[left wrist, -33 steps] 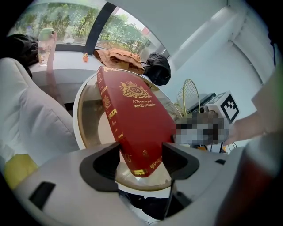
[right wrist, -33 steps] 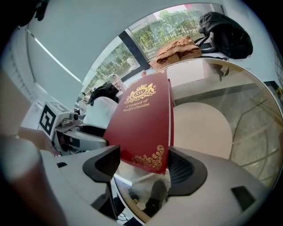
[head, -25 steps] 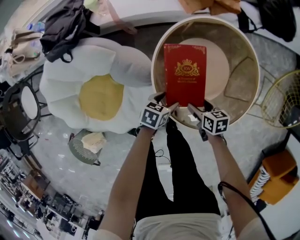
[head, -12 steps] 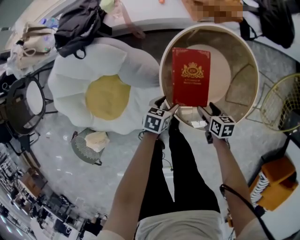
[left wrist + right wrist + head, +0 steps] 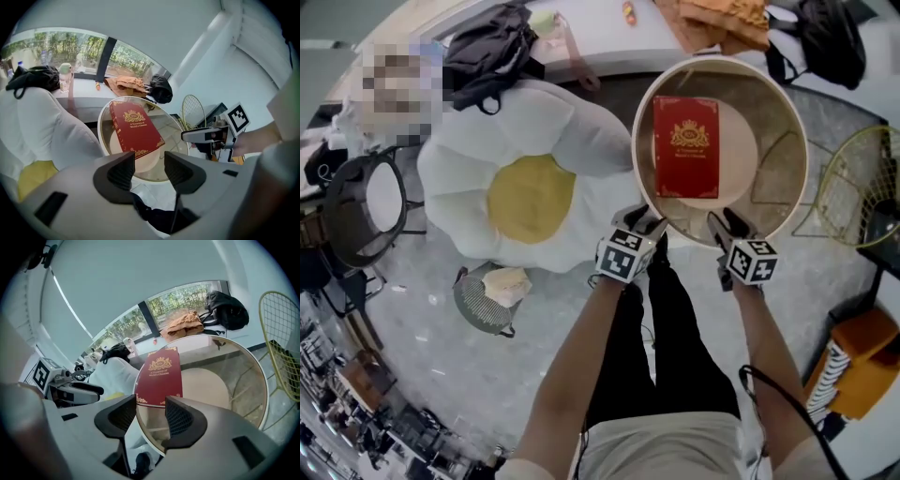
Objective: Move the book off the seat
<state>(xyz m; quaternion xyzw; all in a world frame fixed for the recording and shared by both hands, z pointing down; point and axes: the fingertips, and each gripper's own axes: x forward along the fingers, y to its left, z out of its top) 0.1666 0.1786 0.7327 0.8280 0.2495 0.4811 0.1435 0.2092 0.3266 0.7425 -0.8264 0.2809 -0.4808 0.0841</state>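
The red book (image 5: pixel 685 147) lies flat on the round glass-topped table (image 5: pixel 722 60), which stands just beside the fried-egg cushion (image 5: pixel 530 192). The left gripper (image 5: pixel 645 223) and right gripper (image 5: pixel 727 225) hang over the table's near rim, clear of the book. The jaws of these 2 have just been closing and stand partly apart, nothing between them.

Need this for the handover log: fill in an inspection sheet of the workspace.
Surface: round glass table, cream rim.
Job's things: red book lies flat on the table, off the egg-shaped seat.
Clutter: orange cloth and black bag on the ledge behind.
Grippers: left hand-held gripper and right hand-held gripper open, jaws just been closing partway, nothing between them.
Cables: black cable beside the right forearm.
Surroundings: gold wire chair beside the table.
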